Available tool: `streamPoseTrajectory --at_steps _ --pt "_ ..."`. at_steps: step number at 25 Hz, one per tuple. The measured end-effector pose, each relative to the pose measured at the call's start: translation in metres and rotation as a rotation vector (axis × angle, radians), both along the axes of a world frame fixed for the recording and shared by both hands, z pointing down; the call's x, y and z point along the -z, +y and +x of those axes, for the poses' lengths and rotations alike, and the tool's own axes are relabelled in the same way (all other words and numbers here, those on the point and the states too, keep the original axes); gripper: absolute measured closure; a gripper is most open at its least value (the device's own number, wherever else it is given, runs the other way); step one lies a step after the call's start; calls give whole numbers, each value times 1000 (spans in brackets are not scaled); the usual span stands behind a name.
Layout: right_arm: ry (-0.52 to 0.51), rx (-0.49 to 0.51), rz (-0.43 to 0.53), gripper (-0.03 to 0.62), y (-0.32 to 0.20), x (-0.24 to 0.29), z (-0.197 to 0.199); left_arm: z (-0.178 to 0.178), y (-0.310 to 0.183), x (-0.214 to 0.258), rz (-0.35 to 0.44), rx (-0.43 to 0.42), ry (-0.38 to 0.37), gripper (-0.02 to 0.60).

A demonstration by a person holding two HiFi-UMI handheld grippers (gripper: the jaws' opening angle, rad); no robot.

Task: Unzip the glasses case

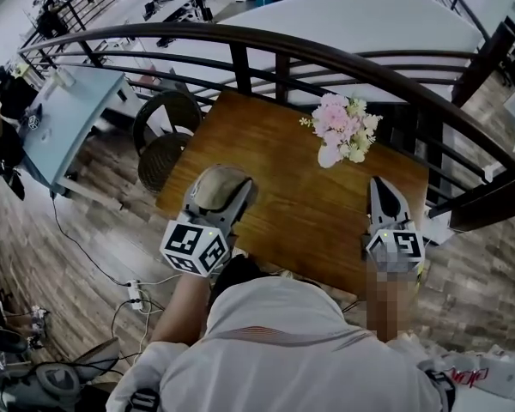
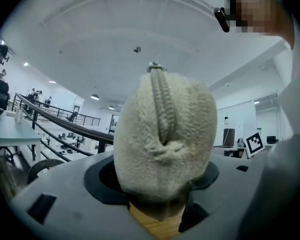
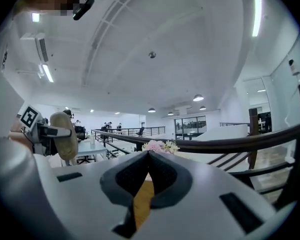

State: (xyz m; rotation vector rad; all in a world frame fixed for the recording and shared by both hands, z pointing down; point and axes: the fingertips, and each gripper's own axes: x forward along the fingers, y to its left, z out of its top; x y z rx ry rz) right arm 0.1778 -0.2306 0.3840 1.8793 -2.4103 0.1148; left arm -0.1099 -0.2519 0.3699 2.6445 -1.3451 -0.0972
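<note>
I see case (image 1: 221,187): cream fuzzy fleece, rounded oval pouch. Clamped in left tongs (image 1: 225,197), held clear above worktop (image 1: 283,153), over its near left corner. In left gripper view case stands on end, zip (image 2: 163,106) edge facing camera, running up middle. Zip looks closed along visible stretch; metal pull (image 2: 155,67) at top end; fabric puckered at lower end.
</note>
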Motion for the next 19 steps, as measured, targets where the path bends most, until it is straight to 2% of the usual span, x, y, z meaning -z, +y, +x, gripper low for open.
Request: streamPoseTrajectory --at_steps 6,19 --pt "-44 36 -16 543 4 -8 -14 -2 4 -2 8 8 -6 291" --pt "-9 62 -25 543 6 -10 -25 -1 6 -10 -16 8 -1 291"
